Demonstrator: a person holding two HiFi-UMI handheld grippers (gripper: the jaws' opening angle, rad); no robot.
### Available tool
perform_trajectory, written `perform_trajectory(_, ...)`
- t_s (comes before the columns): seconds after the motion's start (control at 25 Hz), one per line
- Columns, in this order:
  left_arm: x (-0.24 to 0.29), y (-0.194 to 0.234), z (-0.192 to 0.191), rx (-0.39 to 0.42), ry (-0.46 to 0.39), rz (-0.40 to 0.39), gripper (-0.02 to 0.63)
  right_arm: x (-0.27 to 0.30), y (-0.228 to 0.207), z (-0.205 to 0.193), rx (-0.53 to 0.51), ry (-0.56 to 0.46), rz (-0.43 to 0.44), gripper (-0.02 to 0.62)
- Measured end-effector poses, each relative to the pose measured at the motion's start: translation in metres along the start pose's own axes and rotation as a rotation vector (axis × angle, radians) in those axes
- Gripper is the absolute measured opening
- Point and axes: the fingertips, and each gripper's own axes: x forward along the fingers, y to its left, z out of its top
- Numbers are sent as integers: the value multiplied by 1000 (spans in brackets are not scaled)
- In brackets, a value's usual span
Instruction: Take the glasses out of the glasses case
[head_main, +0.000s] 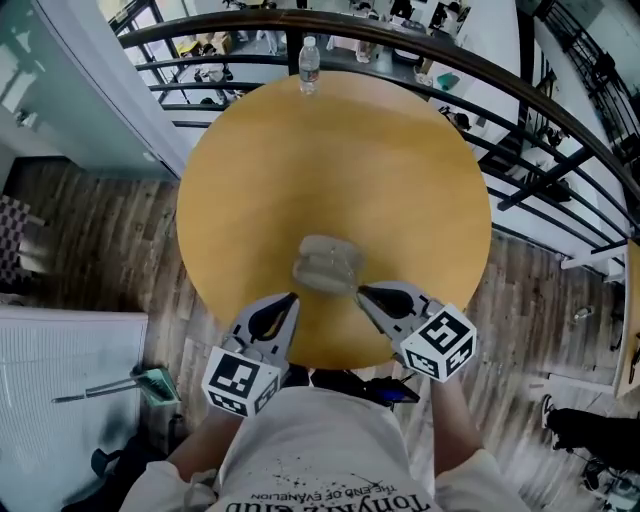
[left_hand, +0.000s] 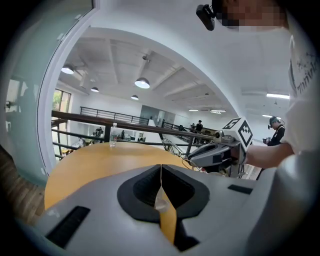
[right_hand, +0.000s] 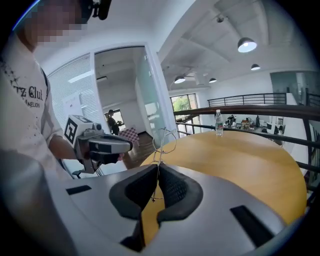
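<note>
Right gripper view: glasses (right_hand: 159, 159) lengthwise between fingers (right_hand: 176, 189)

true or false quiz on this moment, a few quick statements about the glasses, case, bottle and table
1. The right gripper is shut on the glasses. True.
2. The water bottle stands right beside the glasses case. False: the bottle is at the far edge and the case lies near the person.
3. The table is square. False: it is round.
4. The glasses case lies between the left gripper and the right gripper. True.
</note>
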Motion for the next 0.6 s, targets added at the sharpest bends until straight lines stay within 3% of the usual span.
perform_trajectory(0.6,-19,-27,21,32,-37,-36,25,-47,39,36,182,-276,-139,34)
